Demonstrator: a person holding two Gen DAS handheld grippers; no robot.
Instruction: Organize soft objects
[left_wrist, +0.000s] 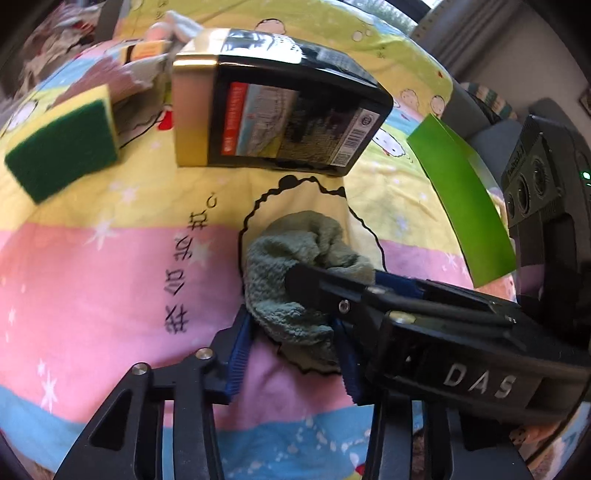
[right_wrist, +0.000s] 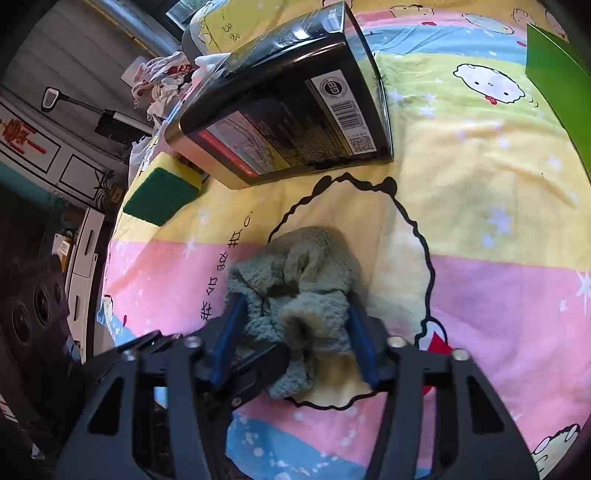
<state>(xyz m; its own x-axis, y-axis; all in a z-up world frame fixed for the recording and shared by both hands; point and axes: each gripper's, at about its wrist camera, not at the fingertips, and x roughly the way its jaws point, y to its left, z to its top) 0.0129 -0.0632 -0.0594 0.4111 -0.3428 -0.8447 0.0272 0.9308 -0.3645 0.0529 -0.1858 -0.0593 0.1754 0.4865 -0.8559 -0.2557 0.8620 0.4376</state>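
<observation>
A crumpled grey-green cloth (left_wrist: 295, 273) (right_wrist: 295, 291) lies on the bed, on a bedsheet (left_wrist: 110, 280) (right_wrist: 498, 221) striped in pink, yellow and blue with cartoon prints, inside a black scalloped outline drawn on the fabric. Both tools meet at it. The left tool (left_wrist: 291, 354) has its blue-padded fingers (left_wrist: 236, 354) set on either side of the cloth's near end, touching the fabric but not squeezed fully together. The right tool (right_wrist: 295, 339) straddles the cloth the same way, its blue fingers (right_wrist: 360, 343) pressed against the bunched folds (one finger of the other tool pokes into the cloth from the side in each view). Farther up the bed, toward its far edge, lies a black box (left_wrist: 280, 107) (right_wrist: 295, 107) with a barcode label, and beside it a green-and-yellow sponge (left_wrist: 62, 147) (right_wrist: 162, 195). A green sheet of card (left_wrist: 465, 199) (right_wrist: 557, 77) sits near the bed's right edge.
</observation>
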